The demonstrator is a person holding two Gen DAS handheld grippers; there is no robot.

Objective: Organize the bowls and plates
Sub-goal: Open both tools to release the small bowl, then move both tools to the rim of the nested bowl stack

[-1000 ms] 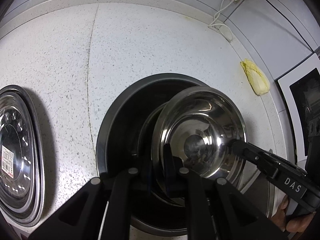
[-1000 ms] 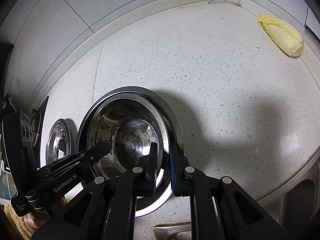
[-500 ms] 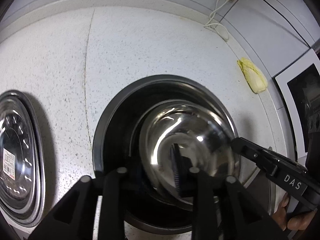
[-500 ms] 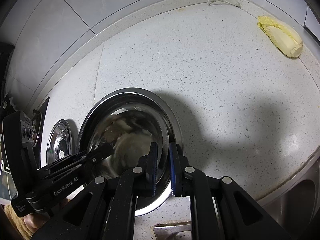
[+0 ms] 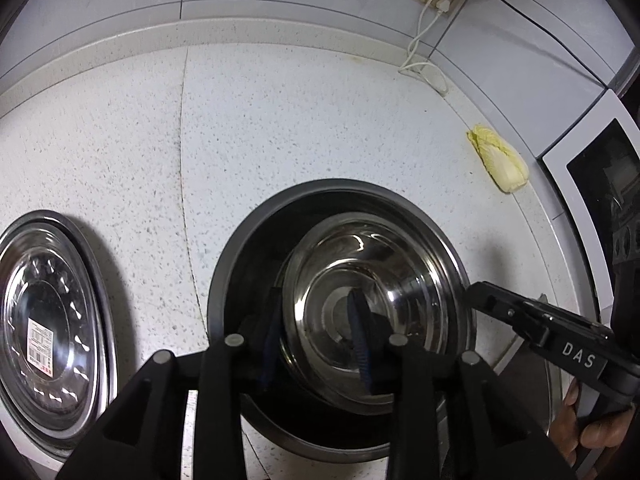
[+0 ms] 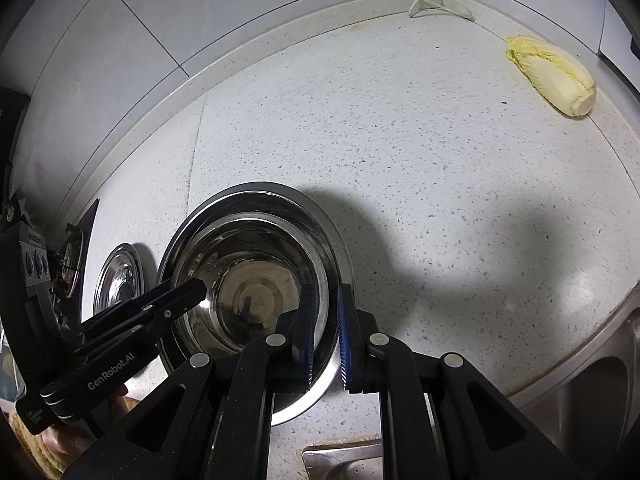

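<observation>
both wrist views look steeply down, close over the countertop [image 5: 280,128], sharing the nested bowls [image 6: 256,280] and cabbage [image 6: 556,76].

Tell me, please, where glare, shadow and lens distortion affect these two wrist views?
Left wrist view: bright highlights streak the inner steel bowl, the outer bowl's wall is nearly black, and the counter's back edge bows. Right wrist view: a broad dark shadow lies on the countertop right of the bowls, and a glint sits by the left gripper.
</observation>
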